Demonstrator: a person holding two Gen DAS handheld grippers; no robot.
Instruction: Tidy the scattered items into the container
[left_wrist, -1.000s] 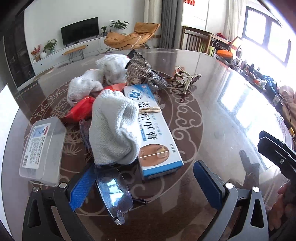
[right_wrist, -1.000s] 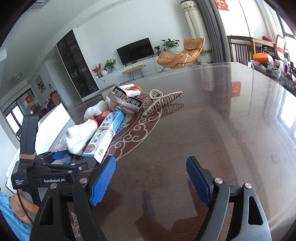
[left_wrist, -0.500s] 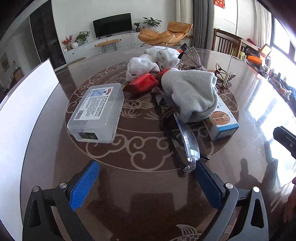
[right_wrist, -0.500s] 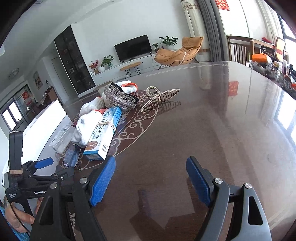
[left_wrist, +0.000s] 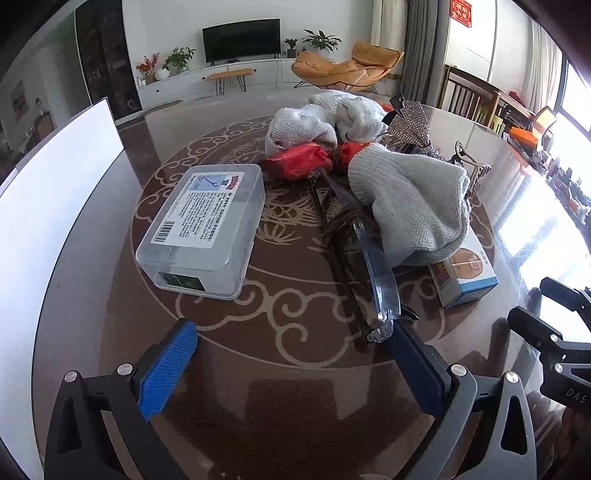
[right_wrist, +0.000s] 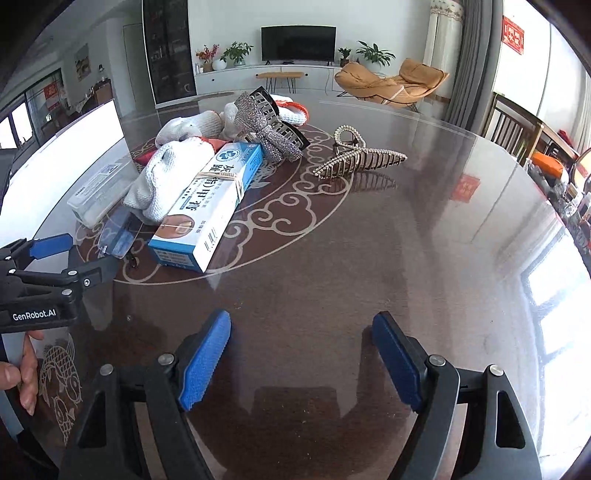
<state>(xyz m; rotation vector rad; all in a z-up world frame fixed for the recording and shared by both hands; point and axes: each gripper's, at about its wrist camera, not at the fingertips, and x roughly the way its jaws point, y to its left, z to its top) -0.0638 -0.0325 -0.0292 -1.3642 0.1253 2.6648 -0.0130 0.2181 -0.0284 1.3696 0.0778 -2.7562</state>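
Observation:
My left gripper (left_wrist: 291, 354) hangs open and empty just above the table, short of the pile. A clear plastic box (left_wrist: 207, 229) with a printed label lies ahead on the left. Clear-lensed glasses (left_wrist: 373, 269) end beside the right fingertip (left_wrist: 410, 354). A grey knitted glove (left_wrist: 410, 203) drapes over a blue-and-white medicine box (left_wrist: 465, 273). Behind lie a red wrapper (left_wrist: 303, 158) and white knitted cloth (left_wrist: 325, 118). My right gripper (right_wrist: 301, 350) is open over bare table, well short of the medicine box (right_wrist: 210, 195) and a pearl claw clip (right_wrist: 358, 155). A tall white container (left_wrist: 48, 206) stands at the left.
A sparkly bow clip (right_wrist: 266, 129) rests against the pile's far side. The left gripper (right_wrist: 77, 254) and a hand (right_wrist: 26, 369) fill the right wrist view's left edge. Dark glossy table (right_wrist: 424, 258) stretches away to the right. Chairs and clutter line the far right edge.
My left gripper has drawn back and swung left; the glasses that were between its fingers now lie ahead by the right finger. The right gripper has turned left toward the pile.

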